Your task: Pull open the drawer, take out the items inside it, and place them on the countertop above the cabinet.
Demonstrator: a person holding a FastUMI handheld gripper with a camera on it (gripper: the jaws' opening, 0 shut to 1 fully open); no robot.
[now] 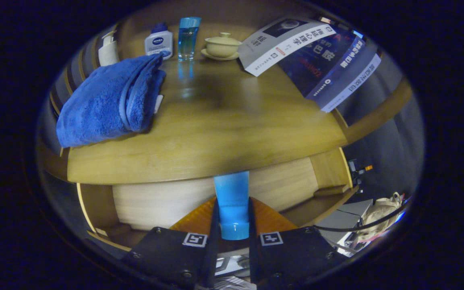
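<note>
Progress check, gripper view. Hand-held gripper (pixel 234 225) is closed down to a narrow gap on a blue tube (pixel 232 201); both fingers press its sides near the cap end, which points back toward the camera. The tube stands between the fingers at lower centre of the frame, its far end reaching up to the front edge of the tabletop (pixel 224 133). Judged to be lifted clear of the drawer and not yet set down.

Below the tabletop edge, lower centre, a pale wooden panel (pixel 155 201) runs across; this looks like the cabinet's drawer zone seen from the front. Cannot tell from this angle whether anything is left inside the drawer.

On the tabletop: folded blue towel (pixel 107 104) at left of the frame; white lotion bottle (pixel 158 42) and clear blue bottle (pixel 187 38) at upper centre-left, side by side; lidded cream bowl on a saucer (pixel 222 46) just right of them; books (pixel 316 60) fanned at upper right. Which of these came out of the drawer cannot be told.

Judgement: drawer opening appears done, one item is in transit. Left: place the tube on the open central stretch of tabletop between towel and books, release, then check the drawer for remaining items.
</note>
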